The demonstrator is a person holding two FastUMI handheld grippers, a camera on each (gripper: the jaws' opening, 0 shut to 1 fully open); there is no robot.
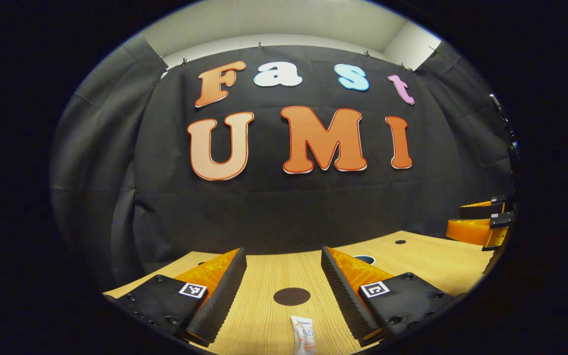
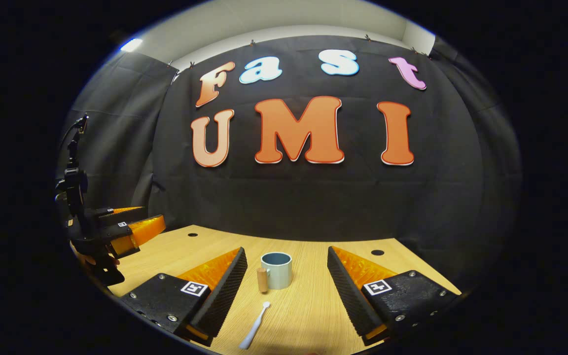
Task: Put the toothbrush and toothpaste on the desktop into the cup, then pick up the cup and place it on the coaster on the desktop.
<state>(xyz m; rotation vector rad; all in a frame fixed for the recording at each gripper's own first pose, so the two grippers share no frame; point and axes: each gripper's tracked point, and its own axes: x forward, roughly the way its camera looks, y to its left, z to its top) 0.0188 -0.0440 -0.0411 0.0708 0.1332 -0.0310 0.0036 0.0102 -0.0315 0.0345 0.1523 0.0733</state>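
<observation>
left gripper (image 1: 284, 281): my jaws spread, hovering over the table (image 1: 427, 266)
right gripper (image 2: 286, 283): jaws spread too
toothpaste (image 1: 303, 335): flat between my left jaws
toothbrush (image 2: 255, 326): near the cup (image 2: 276, 270)
coaster (image 1: 291, 296): beyond the toothpaste

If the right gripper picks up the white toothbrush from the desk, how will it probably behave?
The toothbrush looks thin and plastic, so probably light and fairly stiff. It lies flat on the wooden desk, so the fingers may struggle to get under it. Gripped near one end, it may pivot. The right gripper is open.
</observation>
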